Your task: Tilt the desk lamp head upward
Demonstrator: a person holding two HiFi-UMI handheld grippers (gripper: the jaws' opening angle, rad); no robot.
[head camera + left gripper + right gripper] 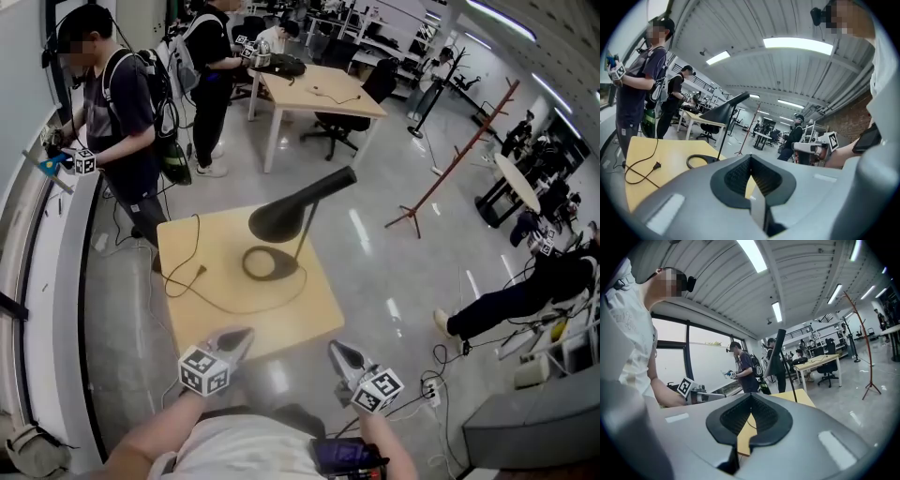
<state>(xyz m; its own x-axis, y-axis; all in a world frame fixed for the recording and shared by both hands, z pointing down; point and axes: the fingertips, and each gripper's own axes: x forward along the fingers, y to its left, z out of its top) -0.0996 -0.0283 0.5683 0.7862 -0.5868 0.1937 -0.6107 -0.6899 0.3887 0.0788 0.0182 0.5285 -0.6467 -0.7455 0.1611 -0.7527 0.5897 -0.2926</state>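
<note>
Both claws pressed together and empty, short of the lamp.

Nearest me, my left claw (244,334) and right claw (336,348) hang at the near edge of the pale square wooden surface (314,305), each with its jaws closed on nothing. Farther on, mid-surface, stands the black desk lamp with the cone-shaped head (300,206), on a thin stem above a flat ring base (267,263). The head slopes with its wide mouth low and is not yet tilted up. A loose black power cord (183,277) loops beside the base. My worry is that lifting the head one-handed could drag or tip the light-looking base, or strain the stem. A claw might also snag the cord.
</note>
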